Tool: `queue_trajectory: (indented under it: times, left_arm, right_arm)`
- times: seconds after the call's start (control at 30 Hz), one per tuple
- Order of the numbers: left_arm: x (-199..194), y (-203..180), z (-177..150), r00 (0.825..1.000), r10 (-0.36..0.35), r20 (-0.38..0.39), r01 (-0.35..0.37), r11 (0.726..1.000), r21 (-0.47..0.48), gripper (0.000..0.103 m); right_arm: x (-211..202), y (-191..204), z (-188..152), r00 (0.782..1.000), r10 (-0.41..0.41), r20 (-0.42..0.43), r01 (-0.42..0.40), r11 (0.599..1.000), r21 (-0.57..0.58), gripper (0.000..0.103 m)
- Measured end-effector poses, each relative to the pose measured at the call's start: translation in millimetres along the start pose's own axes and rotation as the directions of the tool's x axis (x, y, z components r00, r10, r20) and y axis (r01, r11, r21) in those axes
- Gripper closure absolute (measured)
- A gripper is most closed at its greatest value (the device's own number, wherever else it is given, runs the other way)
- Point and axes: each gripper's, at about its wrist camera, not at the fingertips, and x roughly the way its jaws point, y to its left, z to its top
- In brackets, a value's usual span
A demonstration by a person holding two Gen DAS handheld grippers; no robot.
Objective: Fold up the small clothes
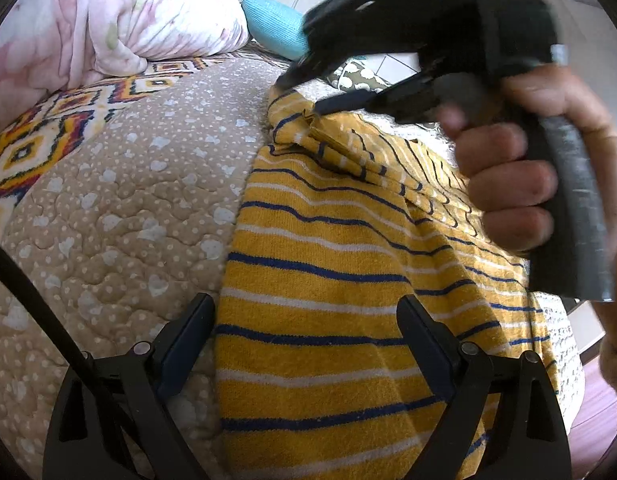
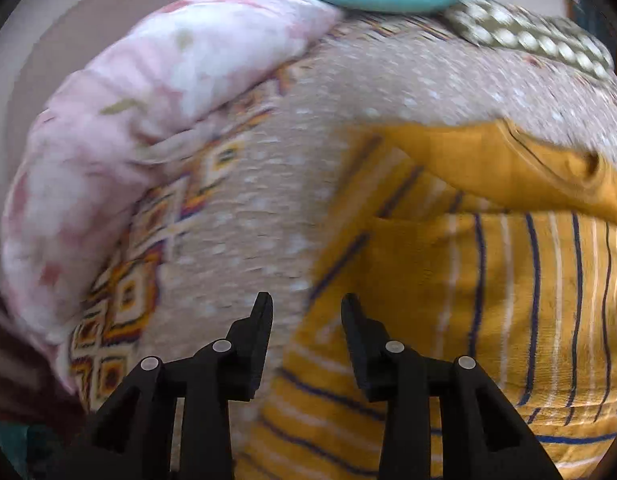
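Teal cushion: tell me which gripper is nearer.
Right. The right gripper reaches over the striped shirt's far end, close to the teal cushion; the left gripper hovers at the near end.

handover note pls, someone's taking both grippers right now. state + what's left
Left gripper: jaws open, over the near end of the striped yellow shirt, holding nothing.
Right gripper: jaws apart, empty, at the shirt's edge by the far corner.
Shirt lies on the beige quilt; one part is already folded over the body.
Left: finish the remaining folds. View is blurred; check before gripping.
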Motion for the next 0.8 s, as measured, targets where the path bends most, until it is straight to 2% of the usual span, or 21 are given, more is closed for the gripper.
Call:
queue_trajectory:
  times: [0.1, 0.17, 0.3, 0.37, 0.4, 0.47, 0.53, 0.6, 0.63, 0.67, 0.7, 0.73, 0.8]
  left_arm:
    - [-0.5, 0.3, 0.1, 1.0, -0.002, 0.001, 0.002, 1.0, -0.002, 0.012]
    - [-0.9, 0.5, 0.3, 1.0, -0.002, 0.001, 0.002, 1.0, -0.001, 0.012]
    - [-5.6, 2.3, -1.1, 1.0, -0.023, 0.018, 0.023, 1.0, -0.01, 0.01]
    - [-8.2, 5.2, -1.6, 0.999, -0.041, 0.032, 0.042, 0.999, -0.024, 0.009]
    - [-10.5, 6.8, -2.9, 0.998, -0.05, 0.043, 0.052, 0.998, -0.035, 0.009]
    - [-13.6, 8.2, -4.8, 0.996, -0.06, 0.059, 0.063, 0.997, -0.047, 0.009]
    - [-15.0, 9.5, -5.3, 0.996, -0.056, 0.068, 0.06, 0.997, -0.054, 0.009]
    - [-15.1, 7.6, -5.5, 0.998, -0.035, 0.053, 0.037, 0.998, -0.048, 0.011]
    - [-14.4, 6.3, -4.1, 0.999, -0.011, 0.032, 0.013, 0.999, -0.044, 0.017]
    - [-15.9, 2.3, -2.4, 0.999, 0.036, -0.005, -0.036, 0.999, -0.032, 0.022]
    - [-18.6, 0.4, -1.3, 0.998, 0.055, -0.024, -0.056, 0.998, -0.027, 0.031]
    - [-22.8, -0.6, -0.4, 0.998, 0.05, -0.04, -0.051, 0.998, -0.026, 0.034]
    - [-33.9, -0.7, 0.6, 0.997, 0.007, -0.081, -0.01, 0.999, -0.04, 0.034]
  right_arm:
    - [-34.6, -13.8, -6.6, 0.999, -0.003, 0.05, 0.001, 0.999, 0.039, 0.062]
    - [-65.5, -37.2, -20.8, 0.995, -0.041, 0.093, 0.032, 0.995, 0.09, 0.06]
    - [-139.9, -105.9, -67.1, 0.982, -0.122, 0.142, 0.098, 0.981, 0.167, 0.051]
    - [-180.5, -144.6, -97.0, 0.965, -0.196, 0.174, 0.157, 0.963, 0.218, 0.047]
    - [-199.3, -161.0, -113.9, 0.948, -0.246, 0.2, 0.196, 0.95, 0.242, 0.045]
    - [-242.8, -200.1, -160.3, 0.897, -0.367, 0.245, 0.288, 0.908, 0.305, 0.041]
    - [-267.7, -228.7, -195.2, 0.875, -0.434, 0.215, 0.339, 0.866, 0.368, 0.039]
    - [-285.7, -254.8, -237.5, 0.88, -0.438, 0.181, 0.333, 0.843, 0.423, 0.039]
    - [-290.5, -262.6, -254.4, 0.888, -0.427, 0.171, 0.318, 0.838, 0.443, 0.039]
    - [-291.9, -267.3, -272.2, 0.901, -0.404, 0.159, 0.296, 0.839, 0.457, 0.039]
    - [-289.7, -267.4, -286.2, 0.916, -0.371, 0.151, 0.268, 0.847, 0.459, 0.04]
    - [-287.1, -266.1, -299.9, 0.931, -0.332, 0.154, 0.232, 0.861, 0.453, 0.041]
    - [-279.2, -259.0, -314.8, 0.945, -0.277, 0.176, 0.178, 0.883, 0.434, 0.041]
